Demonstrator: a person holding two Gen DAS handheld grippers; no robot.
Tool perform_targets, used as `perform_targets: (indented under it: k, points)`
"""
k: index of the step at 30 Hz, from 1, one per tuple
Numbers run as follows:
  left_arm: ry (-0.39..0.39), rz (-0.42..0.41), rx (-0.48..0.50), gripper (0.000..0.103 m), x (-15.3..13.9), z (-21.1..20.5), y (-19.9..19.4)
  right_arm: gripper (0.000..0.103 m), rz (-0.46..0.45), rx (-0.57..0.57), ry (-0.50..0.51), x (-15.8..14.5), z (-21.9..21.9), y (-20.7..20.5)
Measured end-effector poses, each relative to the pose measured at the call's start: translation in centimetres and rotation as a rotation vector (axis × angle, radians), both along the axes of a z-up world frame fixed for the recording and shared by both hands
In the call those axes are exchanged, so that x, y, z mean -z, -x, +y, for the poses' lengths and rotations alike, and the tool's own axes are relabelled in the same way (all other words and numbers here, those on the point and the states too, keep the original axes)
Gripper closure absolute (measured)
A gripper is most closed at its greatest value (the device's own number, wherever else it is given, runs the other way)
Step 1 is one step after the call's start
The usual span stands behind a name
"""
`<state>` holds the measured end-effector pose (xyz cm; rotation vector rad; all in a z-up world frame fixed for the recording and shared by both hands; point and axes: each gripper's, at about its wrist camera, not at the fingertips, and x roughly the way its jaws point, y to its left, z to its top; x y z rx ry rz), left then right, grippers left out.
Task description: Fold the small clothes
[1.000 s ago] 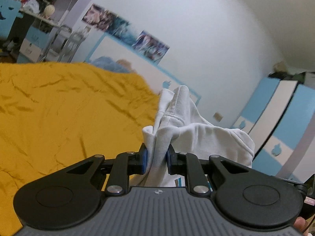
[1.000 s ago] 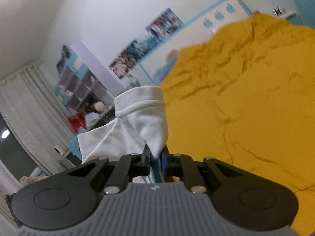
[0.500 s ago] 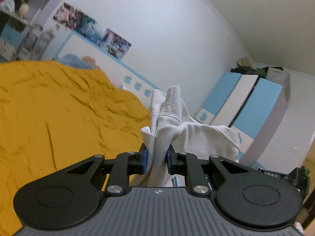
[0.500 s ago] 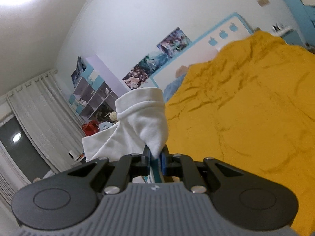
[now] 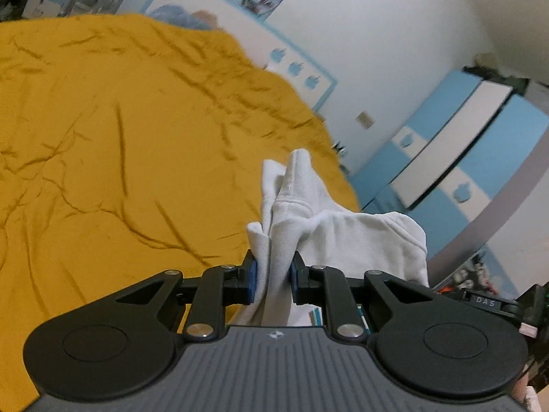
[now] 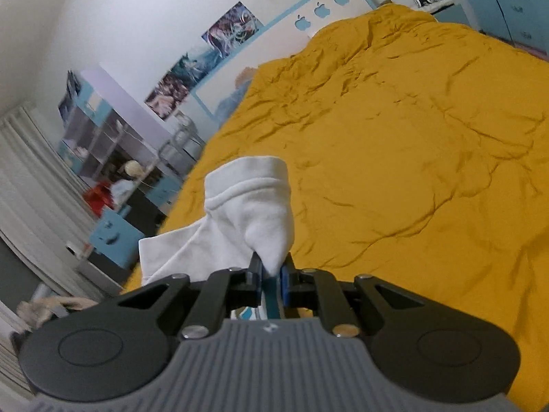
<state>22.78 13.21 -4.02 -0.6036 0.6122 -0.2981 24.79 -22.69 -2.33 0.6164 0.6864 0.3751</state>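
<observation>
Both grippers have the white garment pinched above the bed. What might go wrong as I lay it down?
1. The right gripper pinches only a thin tip of the white garment; it may slip free.
2. The left gripper clamps a bunched wad, so creases may get folded in.
3. The yellow bedspread is heavily wrinkled; the garment may not lie flat.

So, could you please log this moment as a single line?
left claw: shut on white garment | right claw: shut on white garment | garment: held above yellow bedspread | fold: not yet laid
</observation>
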Motion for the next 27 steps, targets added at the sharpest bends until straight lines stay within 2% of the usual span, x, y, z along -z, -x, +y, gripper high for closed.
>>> perform_targets:
  k: [3,6,11,14,18,20,22,23,24,27]
  points:
    - [-0.037,0.072,0.008,0.083,1.7,0.2,-2.6,0.098,0.041,-0.011,0.038,1.6,1.2,-3.2]
    - [-0.024,0.140,0.018,0.083,4.1,0.5,-3.8,0.097,0.090,-0.025,0.107,3.8,2.1,-6.2]
    - [-0.011,0.246,0.016,0.082,9.2,1.1,-5.5,0.097,0.209,-0.027,0.132,8.6,2.3,-10.8]
    - [0.047,0.290,0.009,0.081,12.0,2.3,-5.9,0.094,0.269,-0.017,0.150,11.8,1.8,-12.2]
    - [0.134,0.294,0.015,0.073,13.1,3.8,-5.4,0.088,0.323,-0.005,0.104,15.2,0.5,-12.8]
    - [0.133,0.288,0.006,0.071,12.7,4.4,-5.2,0.084,0.312,0.007,0.098,15.2,-0.2,-12.5]
    - [0.108,0.284,-0.020,0.072,11.6,5.0,-4.5,0.081,0.283,0.026,0.145,14.3,-0.6,-11.8]
    - [0.097,0.279,-0.023,0.072,11.0,5.1,-4.1,0.082,0.272,0.036,0.166,13.5,-0.8,-11.1]
    - [0.081,0.265,-0.020,0.072,10.3,5.1,-3.6,0.088,0.254,0.040,0.188,12.6,-1.0,-10.3]
    - [0.025,0.201,0.026,0.072,7.8,4.1,-2.1,0.089,0.193,-0.029,0.214,9.8,-0.6,-7.9]
